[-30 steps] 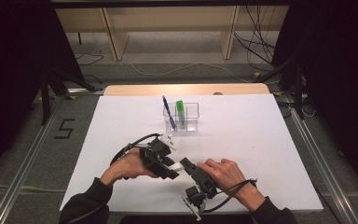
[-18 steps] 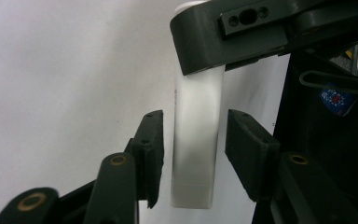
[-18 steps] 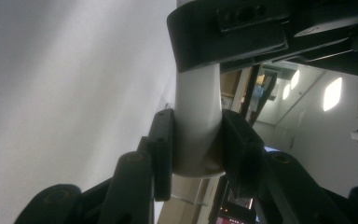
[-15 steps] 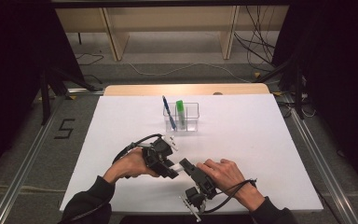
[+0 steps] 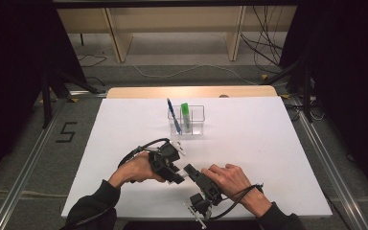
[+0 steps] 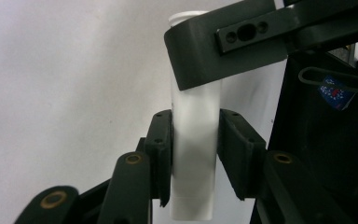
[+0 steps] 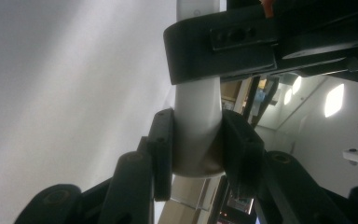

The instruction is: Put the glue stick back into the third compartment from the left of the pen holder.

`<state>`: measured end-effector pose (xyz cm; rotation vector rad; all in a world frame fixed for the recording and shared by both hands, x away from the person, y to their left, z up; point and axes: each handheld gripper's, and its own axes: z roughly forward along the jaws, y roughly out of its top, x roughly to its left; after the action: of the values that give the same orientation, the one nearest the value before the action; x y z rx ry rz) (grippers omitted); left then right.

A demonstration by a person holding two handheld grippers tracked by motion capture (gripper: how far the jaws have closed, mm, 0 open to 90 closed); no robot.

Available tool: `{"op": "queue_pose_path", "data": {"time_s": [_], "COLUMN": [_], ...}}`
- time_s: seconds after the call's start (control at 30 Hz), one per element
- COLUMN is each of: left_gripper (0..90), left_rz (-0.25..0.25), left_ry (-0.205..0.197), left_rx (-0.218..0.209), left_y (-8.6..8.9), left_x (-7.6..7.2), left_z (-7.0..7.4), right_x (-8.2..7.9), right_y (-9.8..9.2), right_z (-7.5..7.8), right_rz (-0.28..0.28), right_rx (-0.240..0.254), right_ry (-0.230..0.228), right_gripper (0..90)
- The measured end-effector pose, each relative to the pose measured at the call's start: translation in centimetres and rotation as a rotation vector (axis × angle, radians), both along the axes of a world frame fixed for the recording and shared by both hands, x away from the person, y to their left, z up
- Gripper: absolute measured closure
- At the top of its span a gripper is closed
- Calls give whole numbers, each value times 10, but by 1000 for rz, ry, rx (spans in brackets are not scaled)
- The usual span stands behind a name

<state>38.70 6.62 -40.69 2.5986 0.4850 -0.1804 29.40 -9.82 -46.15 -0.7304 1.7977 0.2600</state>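
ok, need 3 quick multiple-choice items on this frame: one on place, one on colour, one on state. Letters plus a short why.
1. Where does the clear holder stand?
A. far half of the table, near the middle
B. front left corner
C. on the floor

2. What colour is the marker beside the blue pen in the holder?
A. red
B. green
C. yellow

3. What are the two tools doing?
A. both open over bare table
B. left open, right shut on the pen
C. both shut on one white tube

Answers:
1 A: the high view shows it beyond the hands, about midway across the white table.
2 B: its body is bright green.
3 C: the left tool and the right tool each clamp the tube, with the other tool's jaw gripping it farther along.
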Motion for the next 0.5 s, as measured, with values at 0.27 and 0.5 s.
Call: {"op": "queue_pose_path", "data": {"time_s": [0.27,0.5], "left_gripper": [680,689], "left_rz": [-4,-9], "left_ry": [7,11], "left_rx": [4,3], "left_y": [-2,-2], "left_x": [0,0], "left_z": [-1,-2], "right_x": [-1,-1], "right_y": [0,0], "right_z": [-1,-1], "right_rz": [10,17], "right_rx": [-7,-10], "right_ry": [-2,-3], "right_gripper": [676,676]}}
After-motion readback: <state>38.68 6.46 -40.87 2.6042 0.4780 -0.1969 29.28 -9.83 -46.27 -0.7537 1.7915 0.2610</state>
